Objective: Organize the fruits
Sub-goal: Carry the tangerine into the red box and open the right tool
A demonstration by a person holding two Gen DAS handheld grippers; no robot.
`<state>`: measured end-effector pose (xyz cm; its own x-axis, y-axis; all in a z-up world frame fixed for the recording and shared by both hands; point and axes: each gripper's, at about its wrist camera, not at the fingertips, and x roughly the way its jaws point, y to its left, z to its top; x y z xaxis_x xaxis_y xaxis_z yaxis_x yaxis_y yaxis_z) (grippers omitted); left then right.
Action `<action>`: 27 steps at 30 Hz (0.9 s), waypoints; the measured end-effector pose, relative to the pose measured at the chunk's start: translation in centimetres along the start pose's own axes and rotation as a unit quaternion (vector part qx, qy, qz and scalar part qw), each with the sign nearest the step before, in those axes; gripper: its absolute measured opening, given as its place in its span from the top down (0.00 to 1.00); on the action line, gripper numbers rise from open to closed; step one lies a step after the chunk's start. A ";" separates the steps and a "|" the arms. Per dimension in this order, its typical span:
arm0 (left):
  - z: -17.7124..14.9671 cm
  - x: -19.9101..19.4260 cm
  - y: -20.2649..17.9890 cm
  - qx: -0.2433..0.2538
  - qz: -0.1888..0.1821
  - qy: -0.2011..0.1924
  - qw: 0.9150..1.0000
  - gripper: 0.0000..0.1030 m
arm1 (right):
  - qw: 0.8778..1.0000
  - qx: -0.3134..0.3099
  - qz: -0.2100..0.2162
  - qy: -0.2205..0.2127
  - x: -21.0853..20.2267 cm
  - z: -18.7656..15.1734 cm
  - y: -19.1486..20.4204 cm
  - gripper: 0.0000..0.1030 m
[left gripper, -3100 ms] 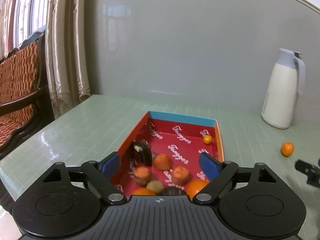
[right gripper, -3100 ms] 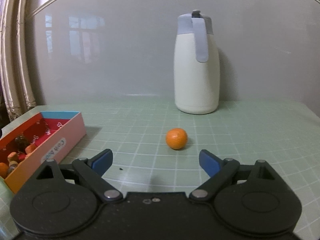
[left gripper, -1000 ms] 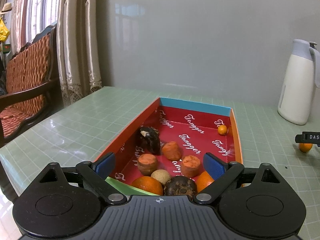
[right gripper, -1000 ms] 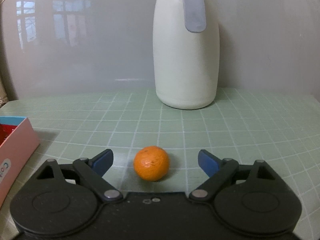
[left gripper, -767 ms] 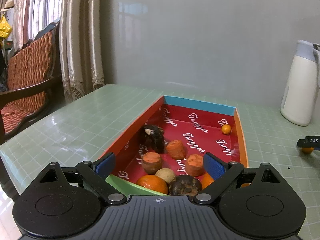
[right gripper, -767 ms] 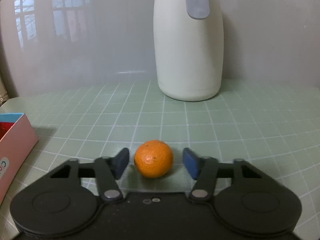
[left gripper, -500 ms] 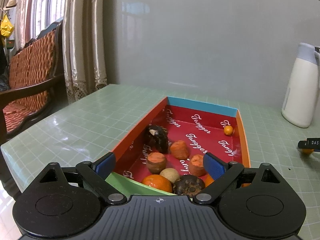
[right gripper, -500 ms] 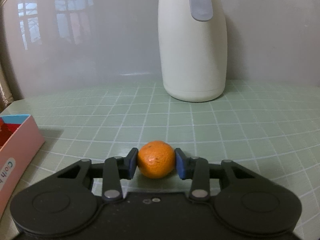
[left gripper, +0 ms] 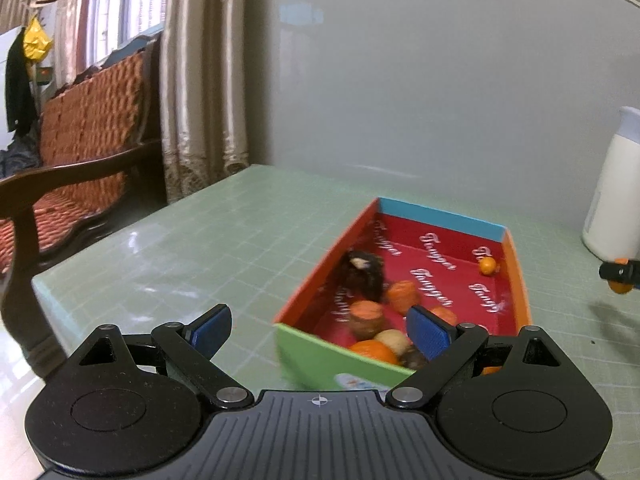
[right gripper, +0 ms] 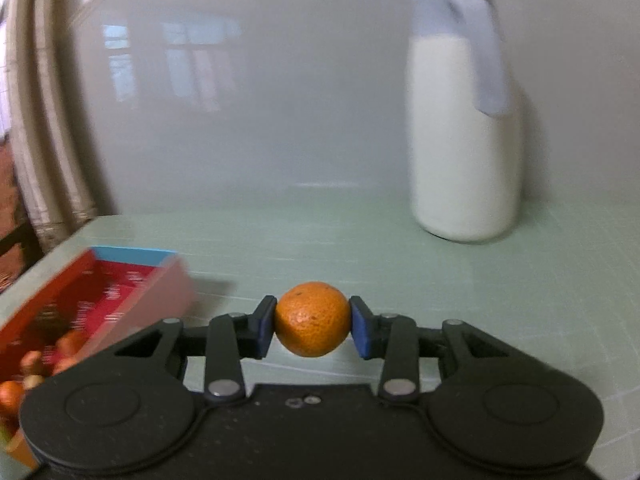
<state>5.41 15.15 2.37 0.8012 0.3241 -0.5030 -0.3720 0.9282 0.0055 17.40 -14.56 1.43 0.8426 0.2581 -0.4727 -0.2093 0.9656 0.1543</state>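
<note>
Sitting on a pale green gridded tabletop by a grey wall: one red cardboard tray at 9 o'clock, one white jug at 1. Right gripper pinches one small orange mandarin; left gripper gapes, holding nothing.

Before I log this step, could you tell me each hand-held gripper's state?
Left hand-held gripper: open, holding nothing.
Right hand-held gripper: closed on the orange.

A small round orange mandarin, clear of the table, right of the fruit-filled red box.
</note>
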 end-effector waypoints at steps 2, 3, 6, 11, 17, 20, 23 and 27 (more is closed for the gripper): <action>-0.1 -0.1 0.9 -0.006 0.006 0.003 1.000 0.09 | 1.000 -0.012 0.024 -0.004 -0.4 0.3 1.9 0.64; -0.1 -0.2 1.3 -0.009 0.009 0.004 1.000 0.09 | 0.999 -0.018 0.037 -0.005 -0.4 0.4 3.0 0.64; -0.3 -0.6 2.7 -0.020 0.017 0.005 1.000 0.09 | 0.997 -0.042 0.065 -0.004 0.0 0.9 5.8 0.64; -0.6 -1.2 4.8 -0.034 0.030 0.002 0.999 0.09 | 0.992 -0.074 0.100 0.009 0.9 0.8 10.1 0.64; -0.8 -1.2 6.8 -0.049 0.044 0.004 0.998 0.09 | 0.987 -0.102 0.115 0.036 2.0 0.0 13.7 0.64; -1.0 -1.3 7.5 -0.055 0.047 0.005 0.997 0.09 | 0.986 -0.112 0.114 0.047 2.6 -0.5 14.6 0.64; -1.1 -1.2 7.9 -0.057 0.048 0.006 0.997 0.09 | 0.985 -0.121 0.110 0.055 2.6 -0.7 15.0 0.63; -1.4 -1.0 8.2 -0.057 0.049 0.011 0.997 0.09 | 0.984 -0.130 0.105 0.065 2.9 -1.1 15.3 0.62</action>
<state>0.96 22.18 1.73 0.7491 0.4062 -0.5234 -0.4989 0.8656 -0.0423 16.06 0.96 1.48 0.7005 0.4384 -0.5632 -0.5057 0.8617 0.0416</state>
